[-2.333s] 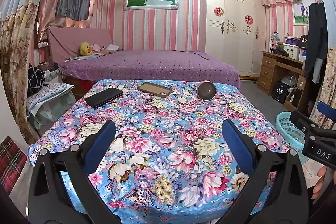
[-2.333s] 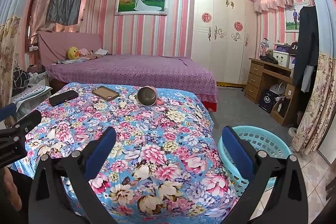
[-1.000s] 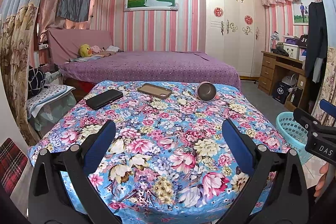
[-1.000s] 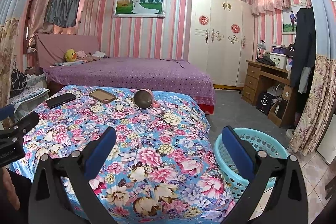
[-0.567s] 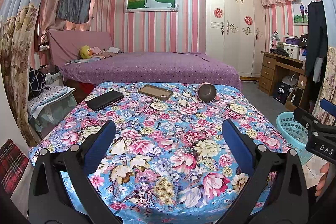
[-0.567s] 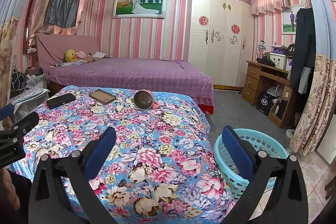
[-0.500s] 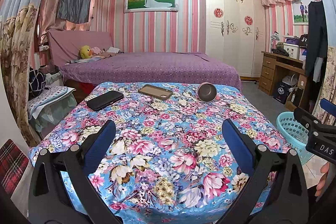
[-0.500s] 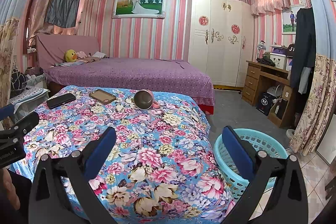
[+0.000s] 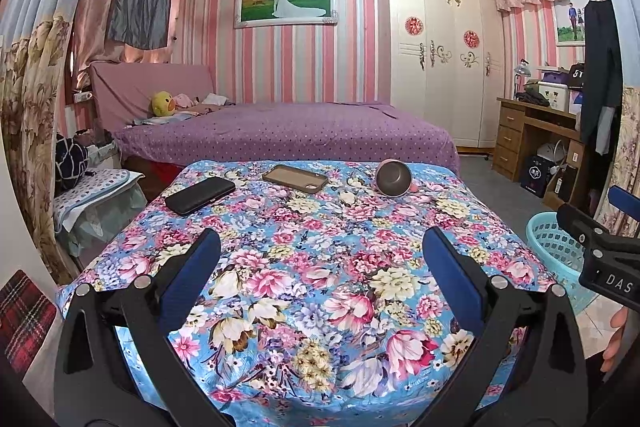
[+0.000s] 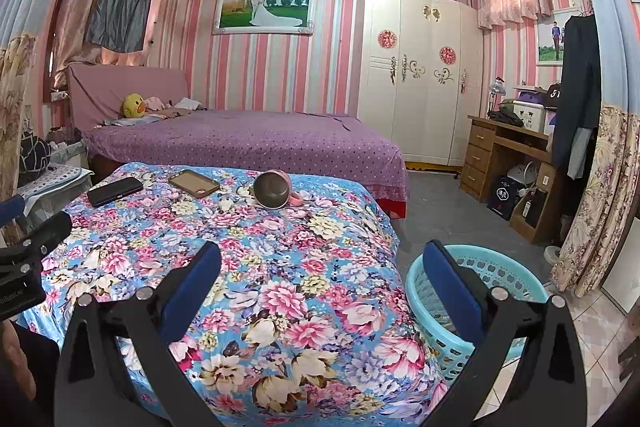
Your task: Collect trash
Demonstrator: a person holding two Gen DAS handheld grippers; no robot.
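Observation:
A table under a floral cloth (image 9: 312, 267) (image 10: 248, 267) fills the foreground. At its far end lie a black phone (image 9: 199, 195) (image 10: 115, 191), a brown phone case (image 9: 295, 178) (image 10: 194, 183) and a pink mug (image 9: 394, 177) (image 10: 274, 190) tipped on its side. A turquoise basket (image 10: 512, 279) (image 9: 554, 247) stands on the floor right of the table. My left gripper (image 9: 320, 267) hovers open over the near edge with nothing between its fingers. My right gripper (image 10: 320, 269) is open over the table's right corner and the basket. I cannot pick out any trash against the busy flower pattern.
A purple bed (image 9: 288, 137) stands behind the table, a white wardrobe (image 9: 440, 55) at the back right, and a wooden desk (image 10: 508, 155) along the right wall. A covered stool (image 9: 96, 199) sits left of the table. A hand (image 9: 618, 335) holds the right tool.
Both views have risen slightly and drifted back from the table; the right gripper has swung a little toward the basket. Both stay open and nothing on the table has moved.

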